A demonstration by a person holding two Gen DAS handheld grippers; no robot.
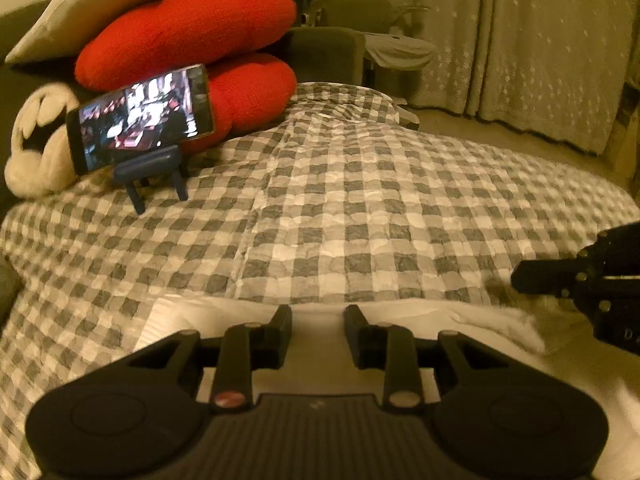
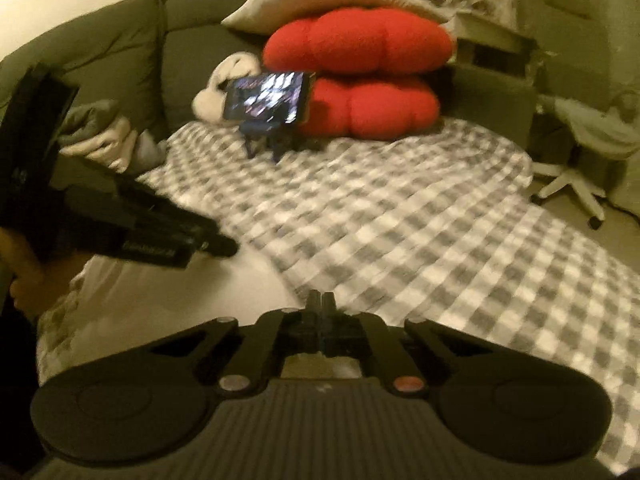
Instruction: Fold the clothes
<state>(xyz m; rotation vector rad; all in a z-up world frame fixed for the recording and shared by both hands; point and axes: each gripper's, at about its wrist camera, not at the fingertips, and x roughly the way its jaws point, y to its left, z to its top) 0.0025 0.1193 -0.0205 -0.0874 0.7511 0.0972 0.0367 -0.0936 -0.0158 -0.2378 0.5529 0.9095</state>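
A white garment [image 1: 320, 364] lies on the checked bed [image 1: 360, 208] beneath the left gripper [image 1: 318, 320], jaws apart, while the right gripper [image 2: 320, 304], jaws together, seemingly pinches its edge; folding well means keeping edges aligned.

Left gripper [image 1: 318, 322] open above white garment [image 1: 320, 364].

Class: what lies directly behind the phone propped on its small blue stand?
Two stacked red plush cushions and a white soft toy sit behind the phone. The screen hides where they meet.
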